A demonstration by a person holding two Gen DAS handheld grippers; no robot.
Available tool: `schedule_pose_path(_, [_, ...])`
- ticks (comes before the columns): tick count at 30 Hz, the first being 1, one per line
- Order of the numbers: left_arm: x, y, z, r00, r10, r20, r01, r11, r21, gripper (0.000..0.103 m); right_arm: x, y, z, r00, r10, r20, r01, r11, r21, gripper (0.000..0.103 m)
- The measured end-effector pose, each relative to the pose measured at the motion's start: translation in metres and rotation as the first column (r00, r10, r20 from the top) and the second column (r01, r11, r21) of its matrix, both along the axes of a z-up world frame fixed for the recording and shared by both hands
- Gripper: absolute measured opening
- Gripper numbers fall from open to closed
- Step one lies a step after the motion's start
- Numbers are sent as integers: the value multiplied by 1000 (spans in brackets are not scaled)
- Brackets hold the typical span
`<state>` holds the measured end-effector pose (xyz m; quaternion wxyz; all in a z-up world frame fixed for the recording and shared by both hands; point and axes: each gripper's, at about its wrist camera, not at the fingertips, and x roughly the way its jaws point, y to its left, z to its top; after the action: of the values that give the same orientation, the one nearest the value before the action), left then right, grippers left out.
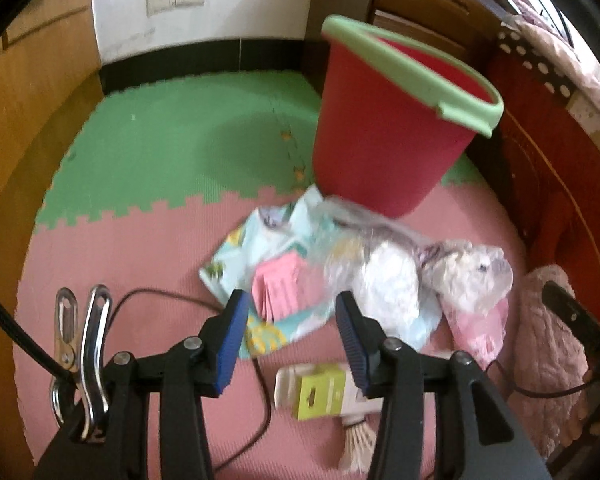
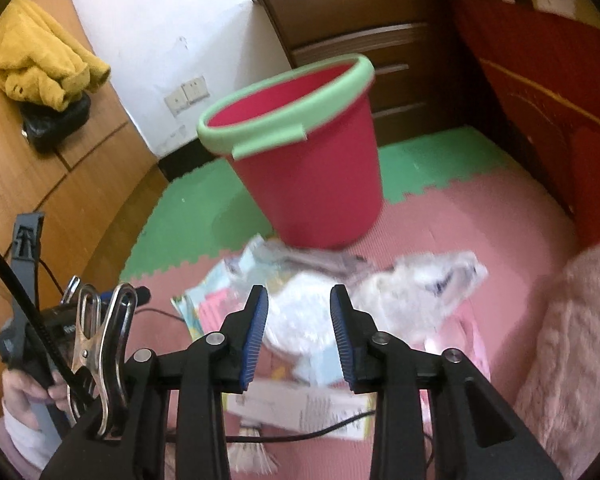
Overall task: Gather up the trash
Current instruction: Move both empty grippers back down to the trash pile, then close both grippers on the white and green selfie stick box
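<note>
Evidently the step in hand is the approach: both grippers hang over a heap of litter on the mat (image 1: 140,248), and nothing is gripped yet. The left gripper (image 1: 288,336) has its jaws partly open with nothing between the pads; the pink slip and patterned wrapper show through the gap, lying on the floor below. The right gripper (image 2: 299,330) likewise stands partly open and empty, with the crumpled white bag seen between its fingers but not pressed.

Largest is the bin (image 2: 300,164), a red bucket with a pale green rim, standing upright at the far side of the heap where the green mat tiles meet the pink. Its mouth is open and, as far as the right view shows, it looks empty. The litter lies just near of it, its far edge touching or almost touching the base.

Next in size is the white bag (image 1: 384,276), crinkled clear-and-white plastic stretching toward the right. Under it spreads a flat wrapper (image 1: 260,244), pale blue with printed patches. On that rests a pink slip (image 1: 282,288), folded like a fan. Nearer lies a small carton (image 1: 320,394), yellow-green and white, and nearest a shuttlecock (image 1: 356,450). A thin black cable (image 1: 172,293) runs across the mat beside the heap.

The next move probably calls for lowering one gripper onto a single loose piece, closing on a raised fold, and keeping clear of the cable.
</note>
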<state>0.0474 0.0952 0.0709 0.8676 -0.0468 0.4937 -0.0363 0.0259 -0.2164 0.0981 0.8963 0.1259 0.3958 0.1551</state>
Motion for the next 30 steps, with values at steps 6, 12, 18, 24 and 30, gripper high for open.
schedule_pose_path(6, [-7, -2, -26, 993, -5, -118, -1, 999, -49, 53, -11, -2, -31, 993, 31, -111, -33, 999, -16, 38])
schedule_pose_path(12, [-10, -12, -51, 974, -25, -226, 8, 997, -76, 55, -15, 0, -64, 972, 73, -223, -83, 996, -37, 39])
schedule_pose_path(18, [-10, -21, -74, 951, -37, -308, 13, 997, -79, 56, -14, 3, -88, 946, 97, -309, -121, 991, -58, 40])
schedule_pose_path(24, [-6, -28, -92, 928, -50, -369, 29, 998, -62, 56, -10, 1, -107, 924, 95, -370, -123, 991, -51, 40])
schedule_pose_path(30, [-1, -31, -109, 903, -76, -424, 32, 994, -108, 56, -6, -1, -118, 912, 83, -402, -112, 993, -49, 40])
